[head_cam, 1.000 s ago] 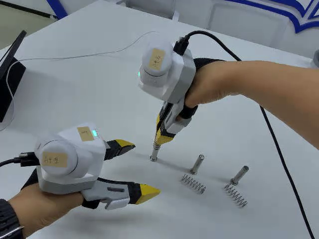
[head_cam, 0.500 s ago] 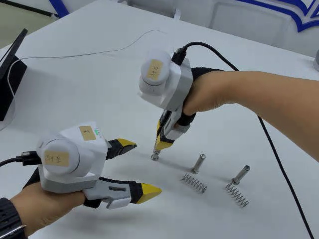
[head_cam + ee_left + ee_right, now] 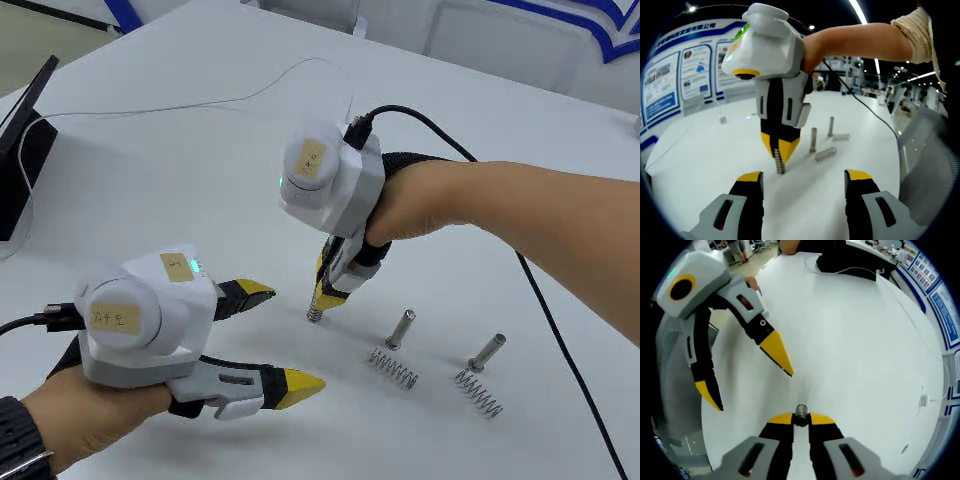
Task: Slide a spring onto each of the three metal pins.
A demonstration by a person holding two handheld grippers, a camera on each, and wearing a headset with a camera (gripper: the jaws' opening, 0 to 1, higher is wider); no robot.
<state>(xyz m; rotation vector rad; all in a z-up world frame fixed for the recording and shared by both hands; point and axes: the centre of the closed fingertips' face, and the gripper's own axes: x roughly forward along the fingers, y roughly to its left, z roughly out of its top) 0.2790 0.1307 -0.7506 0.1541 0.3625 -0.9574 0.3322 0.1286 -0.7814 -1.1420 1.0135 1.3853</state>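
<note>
My right gripper [image 3: 323, 297] points straight down and is shut on a spring [image 3: 314, 314] that sits over the leftmost pin; its coils show below the yellow tips. The left gripper view shows that spring [image 3: 779, 162] under the right gripper [image 3: 781, 150]. In the right gripper view the spring's round top [image 3: 801, 412] sits between my closed jaws [image 3: 801, 419]. Two bare upright pins [image 3: 400, 328] [image 3: 487, 352] stand to the right, each with a loose spring [image 3: 391, 368] [image 3: 478, 393] lying in front. My left gripper [image 3: 290, 335] is open and holds nothing, low at the left.
A white table [image 3: 180, 170] carries everything. A black device [image 3: 22, 150] stands at its left edge, with a thin white cable [image 3: 200, 102] running from it. The right gripper's black cable [image 3: 545, 290] trails across the table on the right.
My right gripper has come down a little, so the spring sits lower over the left pin. The left gripper has hardly moved.
</note>
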